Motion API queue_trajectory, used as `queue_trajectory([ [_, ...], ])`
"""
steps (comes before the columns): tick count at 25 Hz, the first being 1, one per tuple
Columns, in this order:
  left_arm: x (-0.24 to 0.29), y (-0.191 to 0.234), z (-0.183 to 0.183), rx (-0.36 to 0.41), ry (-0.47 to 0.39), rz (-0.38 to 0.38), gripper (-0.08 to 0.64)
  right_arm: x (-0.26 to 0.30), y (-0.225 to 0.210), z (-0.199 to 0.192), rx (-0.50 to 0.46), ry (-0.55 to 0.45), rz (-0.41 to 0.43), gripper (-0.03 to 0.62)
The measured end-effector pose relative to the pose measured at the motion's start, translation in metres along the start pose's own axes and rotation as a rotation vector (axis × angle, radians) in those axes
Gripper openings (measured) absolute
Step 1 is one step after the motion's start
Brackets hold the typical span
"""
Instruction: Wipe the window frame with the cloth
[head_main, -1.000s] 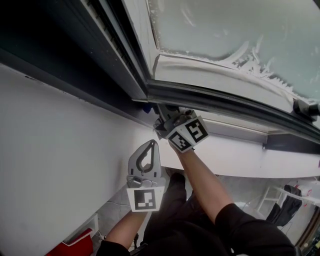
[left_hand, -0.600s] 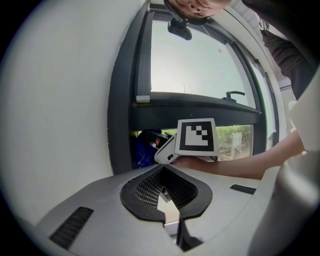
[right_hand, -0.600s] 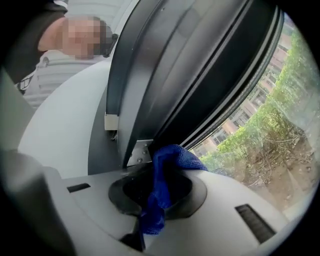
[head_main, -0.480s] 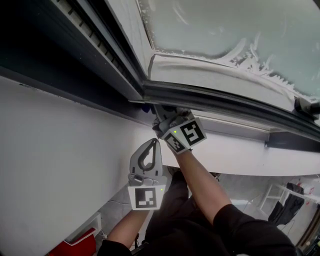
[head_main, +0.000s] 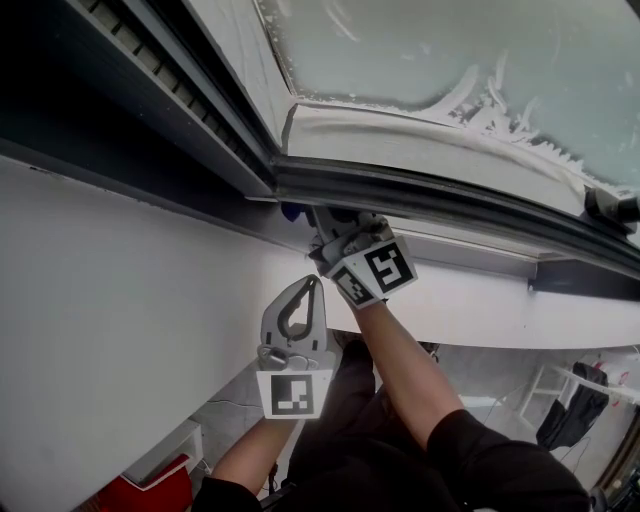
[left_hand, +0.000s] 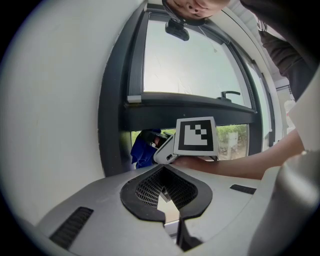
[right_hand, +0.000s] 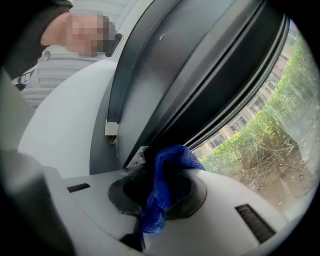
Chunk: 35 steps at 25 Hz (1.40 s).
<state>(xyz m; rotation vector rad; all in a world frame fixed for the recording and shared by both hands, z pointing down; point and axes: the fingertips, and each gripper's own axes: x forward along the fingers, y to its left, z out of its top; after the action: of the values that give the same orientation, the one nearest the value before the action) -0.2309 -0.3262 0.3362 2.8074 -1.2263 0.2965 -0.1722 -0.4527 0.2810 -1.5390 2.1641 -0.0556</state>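
**Right gripper presses blue cloth to window frame corner; left gripper idle below**

Only print in view is the black-and-white square marker pattern, on the right gripper's cube (head_main: 375, 271) and the left gripper's cube (head_main: 292, 393).

The right gripper (head_main: 318, 222) has its jaws clenched on the blue cloth (right_hand: 159, 196). The cloth is a nubby woven wad that bulges out past the jaw tips and touches the dark grey window frame (right_hand: 200, 75) at its lower corner. In the head view only a blue bit of the cloth shows, at 10 o'clock of the right cube and tucked under the frame's bottom rail.

The left gripper (left_hand: 169, 202) sits at 6 o'clock of the right one, apart from the frame. Its jaws are together with nothing between them, the ribbed black pads leaving an oval gap.

A frosted glass pane (head_main: 450, 60) is at 12 o'clock and a smooth white sill (head_main: 120, 300) at 9. A dark window handle (head_main: 612, 207) is at 3 and a red object (head_main: 150, 488) at 7. A dark sleeve (head_main: 500, 465) covers the right arm. Green shrubs (right_hand: 280, 125) show outside.
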Motion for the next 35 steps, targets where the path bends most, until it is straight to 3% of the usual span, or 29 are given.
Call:
queue_trajectory([
  [12, 0.009, -0.021, 0.004, -0.007, -0.021, -0.027, 0.003, -0.016, -0.012, 0.011, -0.058, 0.022, -0.036, 0.032],
  [13, 0.010, -0.021, 0.005, 0.006, -0.022, -0.032, 0.003, -0.017, -0.014, 0.012, -0.066, 0.022, -0.041, 0.032],
  [16, 0.012, -0.025, 0.008, 0.177, -0.012, -0.086, 0.003, -0.023, -0.017, 0.014, -0.074, 0.023, -0.055, 0.032],
  [21, 0.014, -0.031, 0.011, 0.024, -0.033, -0.051, 0.003, -0.031, -0.023, 0.021, -0.089, 0.027, -0.068, 0.032],
  [25, 0.018, -0.041, 0.011, 0.088, -0.020, -0.086, 0.003, -0.041, -0.032, 0.027, -0.099, 0.031, -0.091, 0.032],
  [29, 0.023, -0.052, 0.014, -0.002, -0.048, -0.077, 0.003, -0.051, -0.040, 0.036, -0.106, 0.036, -0.102, 0.032],
  [32, 0.026, -0.062, 0.015, 0.088, -0.030, -0.109, 0.003, -0.059, -0.046, 0.040, -0.118, 0.047, -0.104, 0.032],
  [35, 0.027, -0.069, 0.018, 0.026, -0.032, -0.096, 0.003, -0.066, -0.052, 0.044, -0.113, 0.049, -0.117, 0.032],
])
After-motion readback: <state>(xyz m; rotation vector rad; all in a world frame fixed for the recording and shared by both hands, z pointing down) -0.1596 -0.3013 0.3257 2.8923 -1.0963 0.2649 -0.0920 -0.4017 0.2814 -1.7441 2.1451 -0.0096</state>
